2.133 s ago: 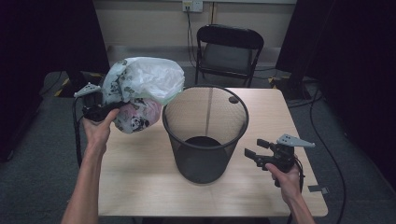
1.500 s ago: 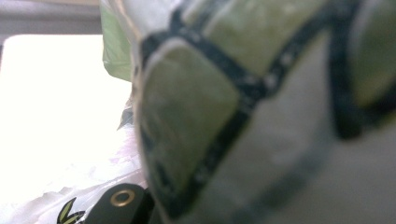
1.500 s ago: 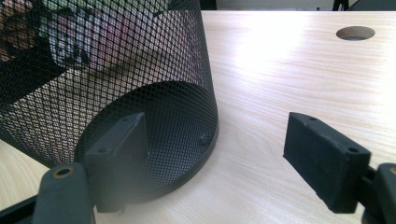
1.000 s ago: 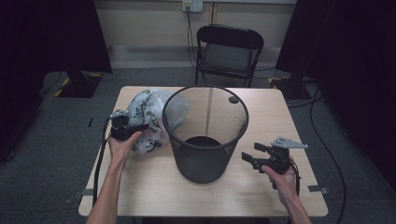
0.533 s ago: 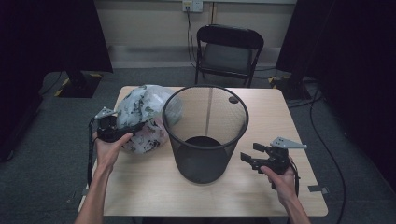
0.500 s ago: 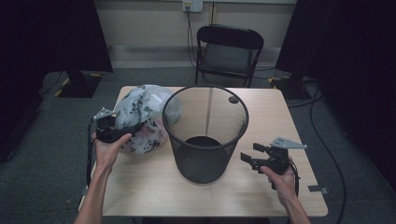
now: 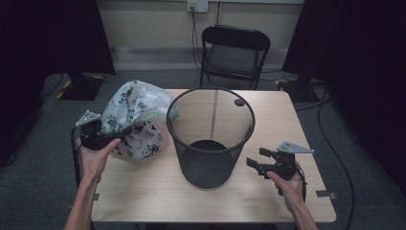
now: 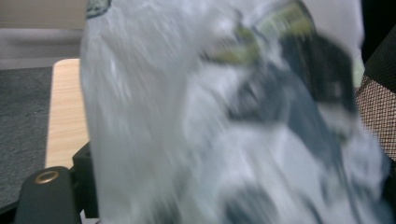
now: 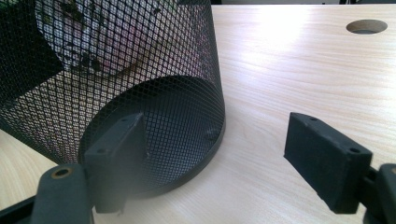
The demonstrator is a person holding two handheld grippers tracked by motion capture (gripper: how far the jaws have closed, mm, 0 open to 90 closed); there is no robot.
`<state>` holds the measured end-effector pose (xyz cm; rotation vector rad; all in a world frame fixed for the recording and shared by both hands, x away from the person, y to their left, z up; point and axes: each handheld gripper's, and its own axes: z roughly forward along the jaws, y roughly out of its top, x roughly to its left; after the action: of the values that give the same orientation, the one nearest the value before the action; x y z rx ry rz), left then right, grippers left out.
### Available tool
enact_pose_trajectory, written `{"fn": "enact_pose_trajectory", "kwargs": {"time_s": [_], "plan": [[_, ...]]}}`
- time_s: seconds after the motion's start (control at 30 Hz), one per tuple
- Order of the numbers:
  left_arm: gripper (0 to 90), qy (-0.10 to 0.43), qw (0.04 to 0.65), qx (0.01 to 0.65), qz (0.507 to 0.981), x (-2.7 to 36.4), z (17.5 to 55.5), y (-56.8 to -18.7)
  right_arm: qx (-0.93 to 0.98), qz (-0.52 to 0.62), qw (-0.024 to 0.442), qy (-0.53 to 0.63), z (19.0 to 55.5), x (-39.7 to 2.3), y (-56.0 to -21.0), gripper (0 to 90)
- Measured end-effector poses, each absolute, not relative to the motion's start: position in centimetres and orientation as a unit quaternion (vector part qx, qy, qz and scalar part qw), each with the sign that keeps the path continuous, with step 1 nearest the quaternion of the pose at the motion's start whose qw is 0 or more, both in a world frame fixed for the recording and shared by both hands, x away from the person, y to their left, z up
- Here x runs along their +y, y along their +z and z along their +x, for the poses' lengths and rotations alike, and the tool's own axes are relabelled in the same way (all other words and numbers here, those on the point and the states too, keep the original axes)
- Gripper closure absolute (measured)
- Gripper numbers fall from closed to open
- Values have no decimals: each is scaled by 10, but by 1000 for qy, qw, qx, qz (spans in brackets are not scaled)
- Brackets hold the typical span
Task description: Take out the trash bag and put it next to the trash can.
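Bag: crinkled, translucent white plastic bag (image 7: pixel 136 120) with dark panda-like prints and a patch of green inside; a bulging, rounded lump left of centre in the high view, resting on the table and touching the bin's left wall. In the left gripper view (image 8: pixel 224 121) it is a blurred, glossy mass just ahead of the jaws.
Bin: black wire-mesh wastebasket (image 7: pixel 210 139), a cylinder tapering slightly downward, solid rim ring and solid dark base, upright at the middle of the frame; the diamond mesh (image 9: pixel 121 79) reads clearly at upper left of the right gripper view.
Table: pale wood-grain laminate top (image 7: pixel 153 191), smooth, rounded corners, a round cable hole near its far edge.
Left gripper: (image 7: pixel 125 134) at the left of the high view, tips against the bag's lower side; jaws have just been opening and now stand wide, not clamped on the plastic.
Right gripper: (image 7: pixel 256 160) at lower right, held near the bin's base; blocky matte black pads (image 9: pixel 327 158) spread wide with bare table between them.
Chair: black folding chair (image 7: pixel 234 50), padded seat, thin metal legs, top centre behind the table.
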<state>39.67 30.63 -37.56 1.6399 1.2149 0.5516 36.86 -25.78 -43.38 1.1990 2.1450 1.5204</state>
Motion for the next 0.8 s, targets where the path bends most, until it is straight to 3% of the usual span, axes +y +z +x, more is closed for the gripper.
{"fn": "enact_pose_trajectory", "kwargs": {"time_s": [0.17, 0.4, 0.5, 0.8], "plan": [[157, 249, 479, 503, 675, 308, 365, -387, 733, 416, 129, 523, 366, -263, -433, 202], [189, 227, 469, 484, 703, 300, 332, -407, 738, 419, 129, 514, 364, -265, -438, 202], [273, 214, 461, 464, 726, 289, 321, -416, 742, 422, 130, 505, 362, -266, -440, 202], [212, 170, 423, 433, 777, 243, 318, -459, 763, 438, 131, 457, 348, -272, -461, 194]]}}
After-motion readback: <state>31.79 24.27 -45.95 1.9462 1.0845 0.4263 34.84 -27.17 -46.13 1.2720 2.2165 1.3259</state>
